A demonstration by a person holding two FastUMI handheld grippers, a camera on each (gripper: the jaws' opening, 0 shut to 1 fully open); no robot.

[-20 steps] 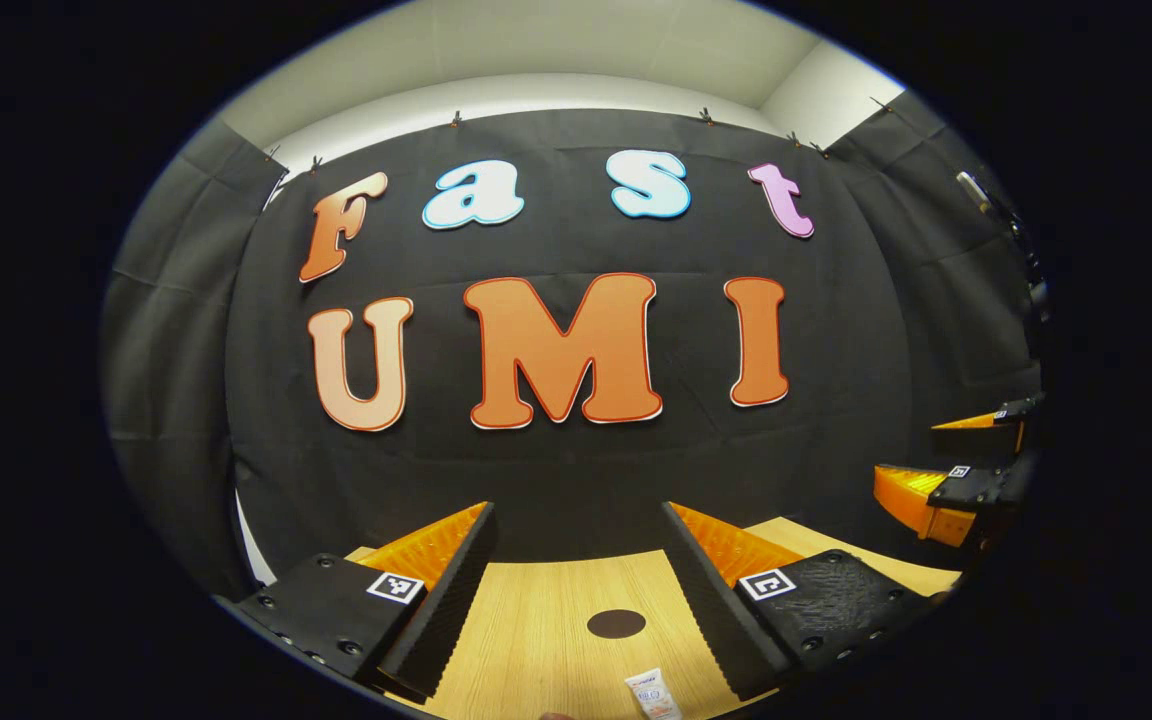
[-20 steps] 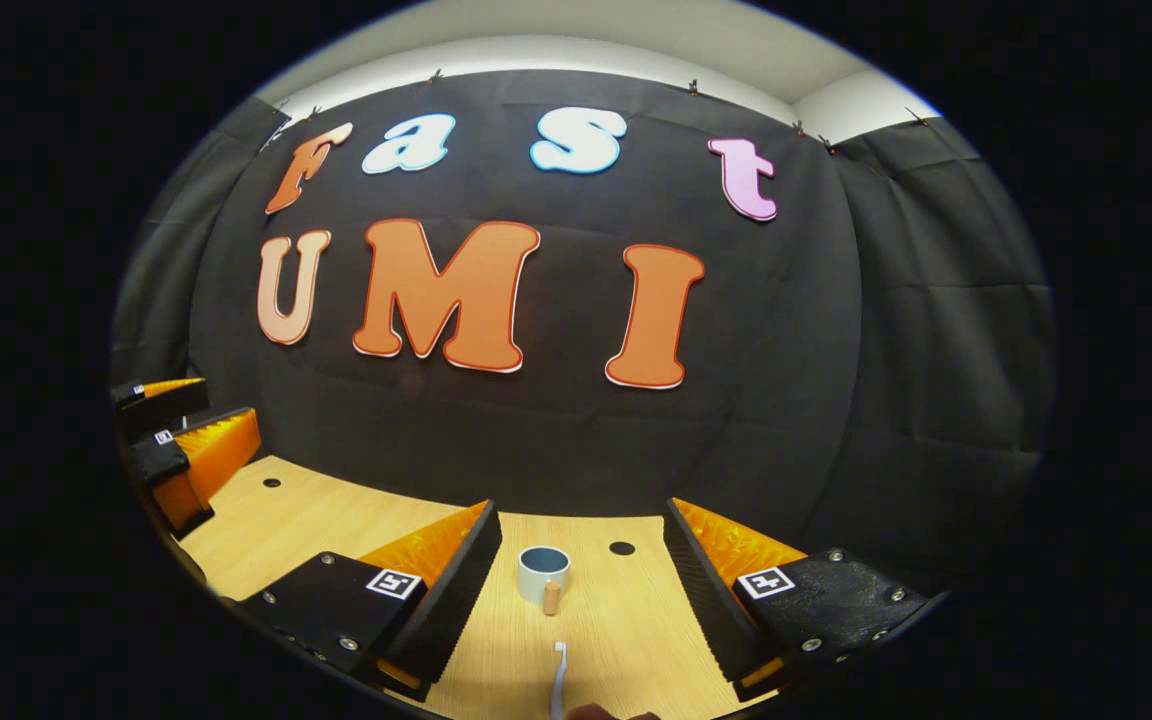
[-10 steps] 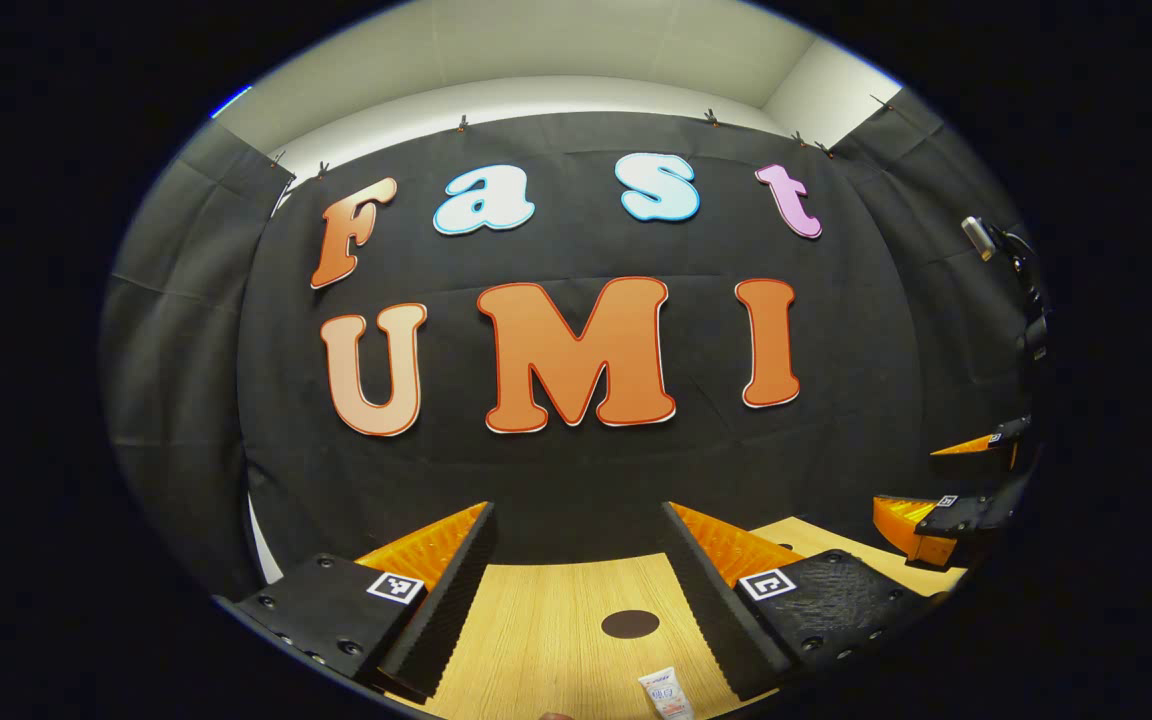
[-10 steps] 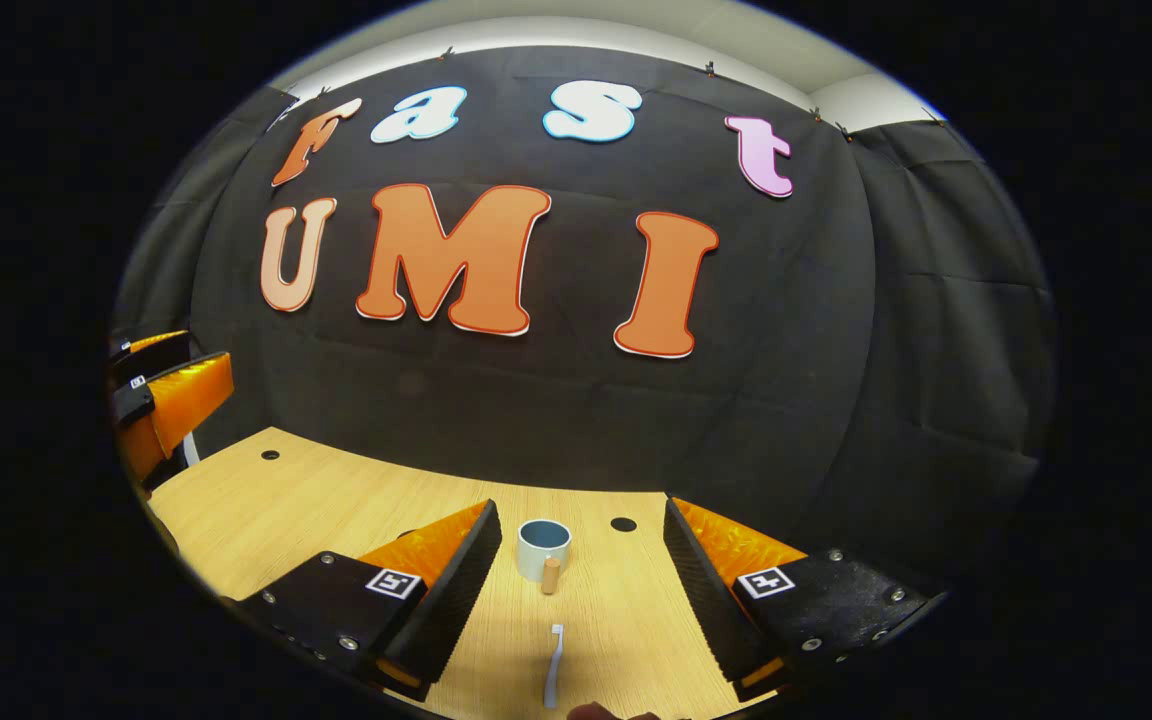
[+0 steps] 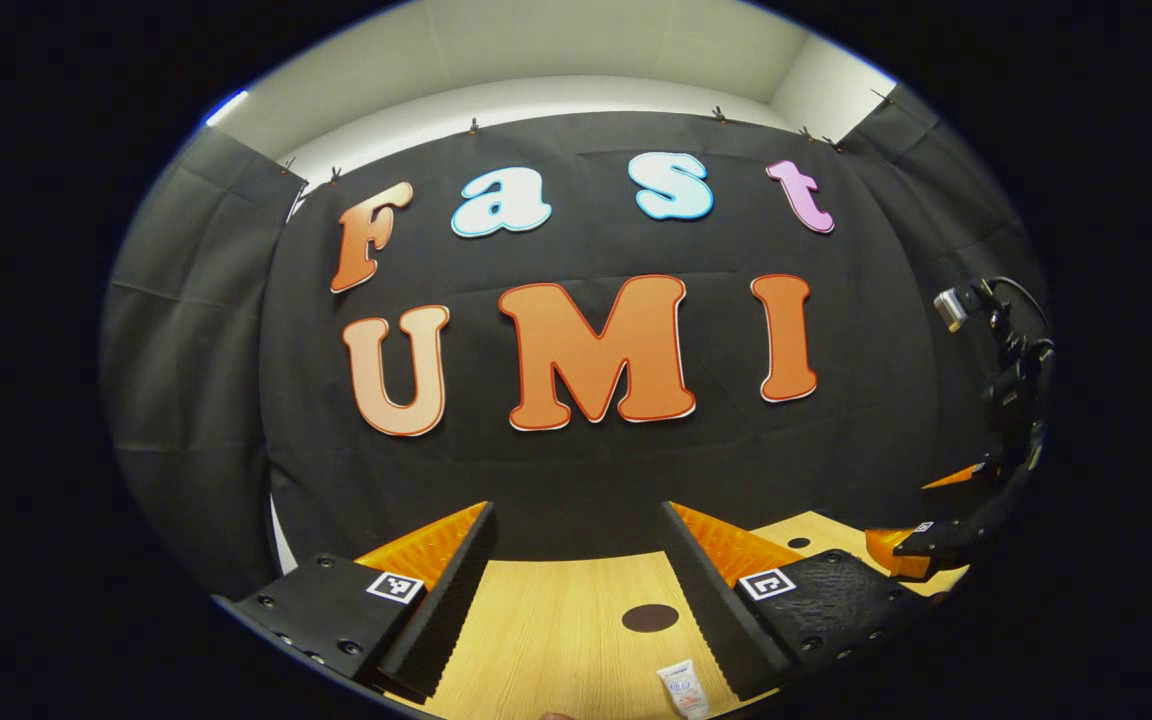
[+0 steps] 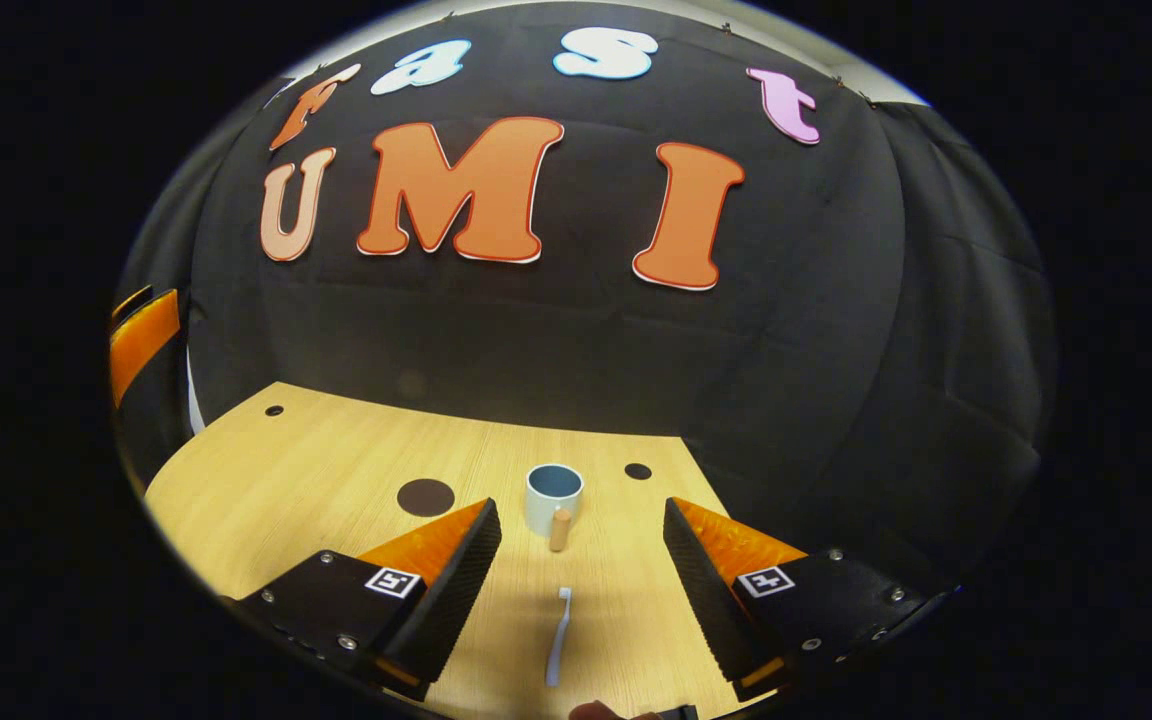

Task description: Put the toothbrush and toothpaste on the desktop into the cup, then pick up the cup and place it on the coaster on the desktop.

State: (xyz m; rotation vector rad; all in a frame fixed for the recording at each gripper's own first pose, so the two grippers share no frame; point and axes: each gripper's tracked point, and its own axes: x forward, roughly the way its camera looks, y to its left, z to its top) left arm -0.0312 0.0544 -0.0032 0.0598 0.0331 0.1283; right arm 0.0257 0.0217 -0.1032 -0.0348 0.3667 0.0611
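Nothing of the task is done yet, as far as I can judge: the toothbrush point(image 6: 557, 648) lies flat on the wooden surface point(image 6: 316, 460), the toothpaste point(image 5: 684, 690) also lies on it, and the cup point(image 6: 553, 497) stands upright and looks empty. The cup is near the far edge, its handle turned toward the toothbrush, which is a little nearer to the front. The dark round coaster point(image 6: 425, 496) is just beside the cup and has nothing on it. The right gripper point(image 6: 582, 560) is wide open with the toothbrush between its fingers' line, not touching. The left gripper point(image 5: 577, 585) is also wide open above the surface, with the toothpaste near its right finger. All steps are left. There is much free room around the things; only the far edge, against the booth's wall, is close behind the cup.
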